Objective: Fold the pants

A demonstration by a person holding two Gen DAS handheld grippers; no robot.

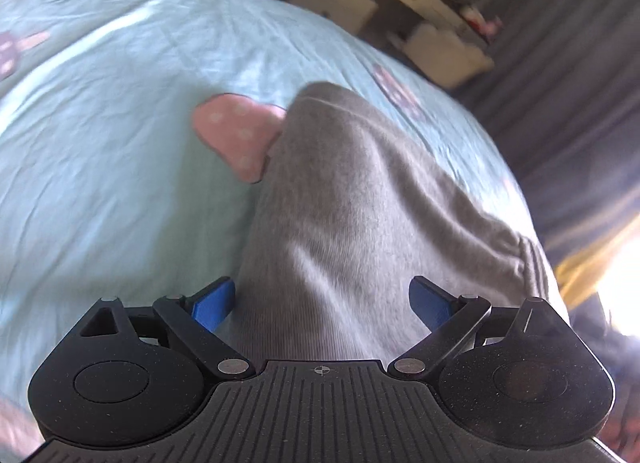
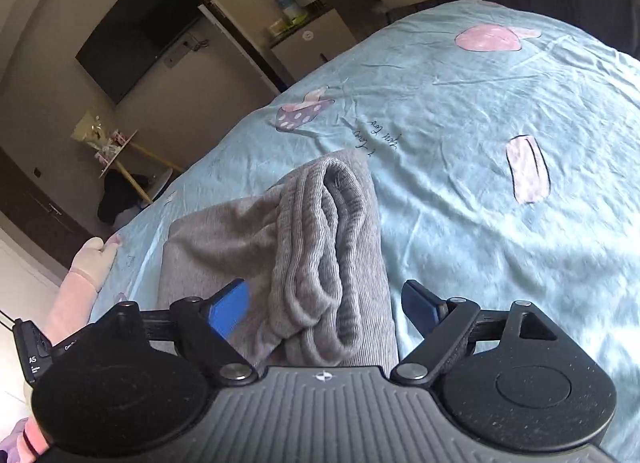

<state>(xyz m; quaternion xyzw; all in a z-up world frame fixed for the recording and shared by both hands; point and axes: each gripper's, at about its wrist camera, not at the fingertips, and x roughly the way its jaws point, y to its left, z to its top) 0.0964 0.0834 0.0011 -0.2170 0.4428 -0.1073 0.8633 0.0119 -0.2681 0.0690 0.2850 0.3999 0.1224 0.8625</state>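
The main risk, as I judge it, is the stack springing apart: the grey pants (image 2: 320, 263) lie folded into a thick bundle on the blue bedsheet (image 2: 480, 111), and the ribbed layers bulge at the near end, so a careless brush could tip them open. The right gripper (image 2: 326, 305) is spread wide, pads clear of the cloth, the bundle running from between them toward 12 o'clock. The left gripper (image 1: 322, 301) is likewise spread, pinching nothing; the pants (image 1: 352, 203) stretch from its gap toward 12 o'clock.
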